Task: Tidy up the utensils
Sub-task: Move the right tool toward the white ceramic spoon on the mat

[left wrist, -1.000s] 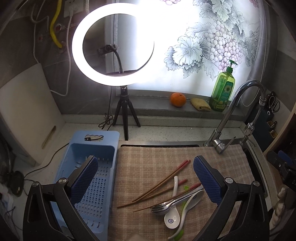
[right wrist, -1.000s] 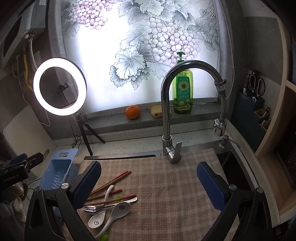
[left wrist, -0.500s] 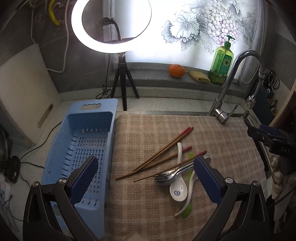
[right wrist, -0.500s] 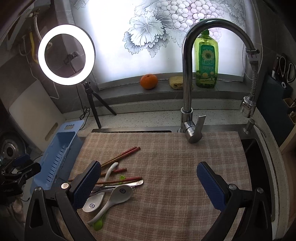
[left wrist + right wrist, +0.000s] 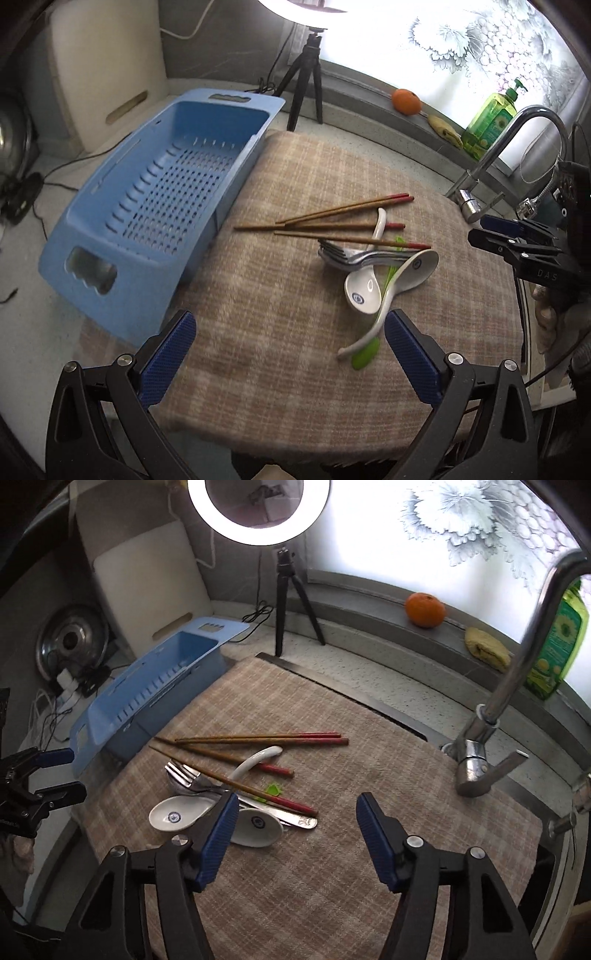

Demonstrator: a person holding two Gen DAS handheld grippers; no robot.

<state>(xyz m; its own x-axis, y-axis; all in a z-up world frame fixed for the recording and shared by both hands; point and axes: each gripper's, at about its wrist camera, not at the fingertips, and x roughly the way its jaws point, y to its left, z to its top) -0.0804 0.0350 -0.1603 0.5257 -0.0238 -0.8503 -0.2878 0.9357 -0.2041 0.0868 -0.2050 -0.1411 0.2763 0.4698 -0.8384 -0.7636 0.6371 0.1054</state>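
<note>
Utensils lie heaped on a checked cloth [image 5: 280,302]: several red-tipped wooden chopsticks [image 5: 343,210] [image 5: 258,736], steel forks [image 5: 340,254] [image 5: 184,773], two white ceramic spoons [image 5: 364,293] [image 5: 177,816] and a green plastic spoon [image 5: 365,352]. An empty blue slotted basket [image 5: 159,206] [image 5: 147,686] stands left of the cloth. My left gripper [image 5: 288,347] hangs open above the cloth's near part, nothing between its fingers. My right gripper [image 5: 295,812] hovers just right of the pile; its jaws are closing with nothing between them, the left pad [image 5: 221,827] over a white spoon's bowl.
A steel faucet [image 5: 517,672] rises at the cloth's right. A ring light on a tripod [image 5: 291,590], a white cutting board [image 5: 107,70], an orange [image 5: 424,609], a yellow sponge [image 5: 485,648] and a green soap bottle [image 5: 491,118] line the back. Cables lie at left.
Both grippers have come down and tilted toward the cloth, so the utensils look larger. The right gripper's jaws have narrowed. The utensils and basket have not moved.
</note>
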